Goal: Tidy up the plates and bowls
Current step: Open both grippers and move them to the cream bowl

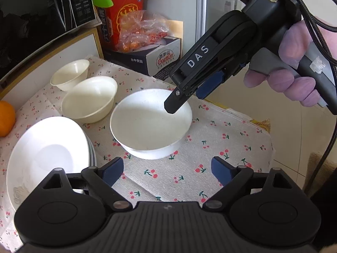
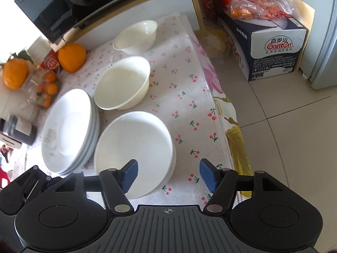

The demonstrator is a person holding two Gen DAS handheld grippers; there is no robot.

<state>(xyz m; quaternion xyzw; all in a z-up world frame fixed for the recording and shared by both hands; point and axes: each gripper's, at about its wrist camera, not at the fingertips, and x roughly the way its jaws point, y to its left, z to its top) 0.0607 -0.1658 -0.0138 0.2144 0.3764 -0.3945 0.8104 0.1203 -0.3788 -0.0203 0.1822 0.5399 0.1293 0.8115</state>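
White bowl [image 2: 134, 151] near cloth edge [image 2: 221, 126], plate stack [image 2: 67, 130] just beside

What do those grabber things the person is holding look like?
Each is black plastic with two round joint covers, a ribbed middle and dark blue pads. The right gripper has white letters DAS on its side, a grey handle and black braided cables trailing from it. The left gripper looks the same from behind. No sleeve shows.

Both wrist views steeply above tablecloth [image 1: 189, 168]
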